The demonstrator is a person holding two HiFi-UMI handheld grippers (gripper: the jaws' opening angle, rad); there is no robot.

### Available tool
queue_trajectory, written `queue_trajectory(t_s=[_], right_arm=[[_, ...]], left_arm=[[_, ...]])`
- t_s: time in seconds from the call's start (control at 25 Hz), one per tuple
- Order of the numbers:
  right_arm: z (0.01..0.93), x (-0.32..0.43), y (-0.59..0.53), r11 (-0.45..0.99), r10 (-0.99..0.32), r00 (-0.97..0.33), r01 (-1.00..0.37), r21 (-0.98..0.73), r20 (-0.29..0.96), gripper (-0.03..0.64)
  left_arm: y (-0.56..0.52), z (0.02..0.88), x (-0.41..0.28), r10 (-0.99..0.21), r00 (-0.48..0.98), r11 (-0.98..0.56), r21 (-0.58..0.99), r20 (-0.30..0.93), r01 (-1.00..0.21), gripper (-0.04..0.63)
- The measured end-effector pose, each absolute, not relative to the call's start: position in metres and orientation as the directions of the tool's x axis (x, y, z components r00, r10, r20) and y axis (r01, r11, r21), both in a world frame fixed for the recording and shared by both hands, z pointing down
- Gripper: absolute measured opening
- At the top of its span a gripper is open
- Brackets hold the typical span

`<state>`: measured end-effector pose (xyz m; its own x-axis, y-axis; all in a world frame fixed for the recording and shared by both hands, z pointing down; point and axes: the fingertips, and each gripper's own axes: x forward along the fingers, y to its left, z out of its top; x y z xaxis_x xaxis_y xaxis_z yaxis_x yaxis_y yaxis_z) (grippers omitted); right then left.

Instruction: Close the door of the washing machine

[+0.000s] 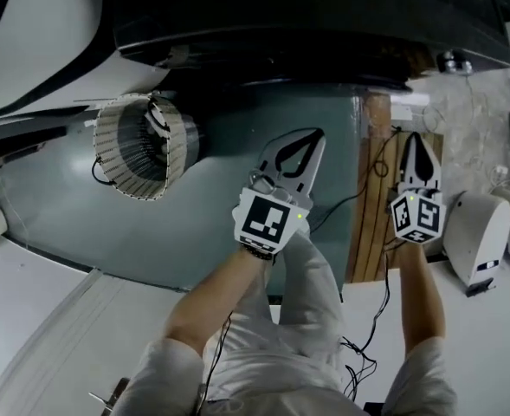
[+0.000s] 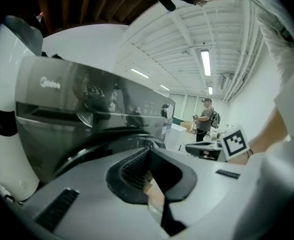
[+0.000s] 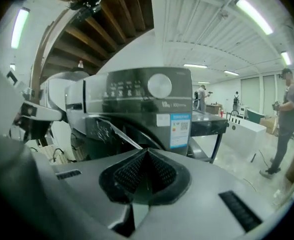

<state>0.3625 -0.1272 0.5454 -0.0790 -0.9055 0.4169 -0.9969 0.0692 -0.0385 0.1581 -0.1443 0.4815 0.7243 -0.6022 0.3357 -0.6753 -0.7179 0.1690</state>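
**washing machine** [image 1: 237, 206]: the largest body. i see its grey front panel from above, with the dark top overhanging it. its control panel [image 3: 137, 89] fills the right gripper view, so both tools point at the front of the machine rather than past it.

**door region:** a ribbed ring [image 1: 116, 146] stands proud of the machine's front, towards its left end. i take it for the porthole part of the door. i cannot tell whether the door is latched or ajar.

**wooden plank** [image 1: 371, 189]: upright against the machine's right edge, between the two tools.

**left gripper** [image 1: 313, 139]: held before the middle of the machine's front, right of the ring and apart from it. the jaws are pressed together with nothing between them. in my judgement a closed tip serves as a blunt pusher, since a door needs a shove and not a grip.

**right gripper** [image 1: 415, 141]: just off the machine's right edge, beyond the plank. its pads also meet, and it is empty. i judge it is parked there to keep out of the door's swing.

**cable** [image 1: 358, 193]: runs along the foot of the plank and is clear of both tips.
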Motion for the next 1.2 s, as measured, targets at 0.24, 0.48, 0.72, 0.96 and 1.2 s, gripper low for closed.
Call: queue_trajectory(t_s=[0.24,0.48,0.72,0.96,1.2], right_arm=[[0.425,0.320,-0.098,0.154,-0.927,-0.177,-0.984,-0.095,0.331,0.011],[0.310,0.281,-0.086,0.249,-0.928,-0.271,-0.962,-0.112,0.256,0.011],[0.192,0.261,-0.074,0.309,-0.939,-0.316,-0.948,-0.071,0.133,0.011],[0.101,0.252,-0.054,0.339,-0.941,-0.340,-0.939,-0.060,0.004,0.011],[0.059,0.257,-0.020,0.326,-0.945,-0.325,-0.944,-0.042,-0.036,0.011]], left_arm=[[-0.138,0.390,0.094,-0.674,0.686,-0.680,0.132,0.275,-0.721,0.002],[-0.119,0.284,0.054,-0.705,0.674,-0.675,0.084,0.220,-0.733,0.002],[-0.102,0.175,0.021,-0.758,0.642,-0.641,0.050,0.117,-0.766,0.002],[-0.080,0.105,-0.010,-0.799,0.601,-0.601,-0.004,0.018,-0.799,0.002],[-0.056,0.062,-0.033,-0.817,0.574,-0.573,-0.037,-0.051,-0.819,0.002]])
